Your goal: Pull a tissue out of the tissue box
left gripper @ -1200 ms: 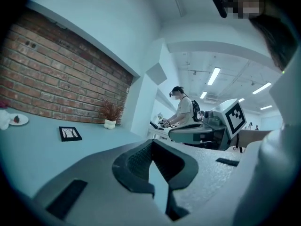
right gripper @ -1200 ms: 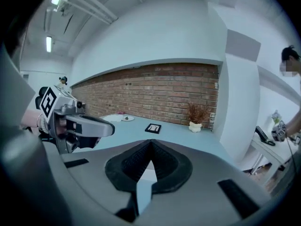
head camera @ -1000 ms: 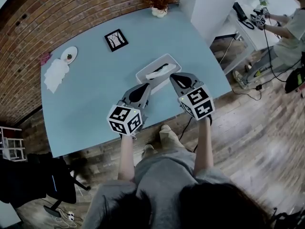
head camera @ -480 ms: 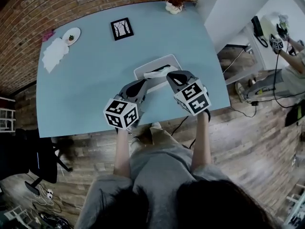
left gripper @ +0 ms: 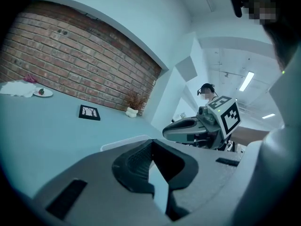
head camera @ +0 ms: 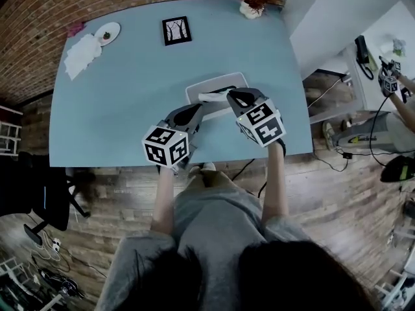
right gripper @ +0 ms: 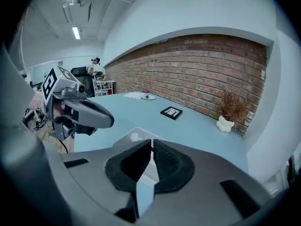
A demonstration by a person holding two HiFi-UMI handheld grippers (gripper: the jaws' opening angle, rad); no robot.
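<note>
Right gripper (right gripper: 151,142) and left gripper (left gripper: 150,141) are both pinched shut, empty, at the tissue box (head camera: 220,81) on the table (head camera: 117,122) — unless one opens (the tissue (head camera: 209,97) sticks up), it may just shove the sheet down.

White tissue box (head camera: 206,85) flat on tbl (head camera: 117,109) nr front edge; tissue (head camera: 209,97) poking from slot.

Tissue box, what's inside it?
A white tissue pokes from the dark slot in the tissue box. Anything beneath is hidden by its top, and the right tool covers the slot's near end.
</note>
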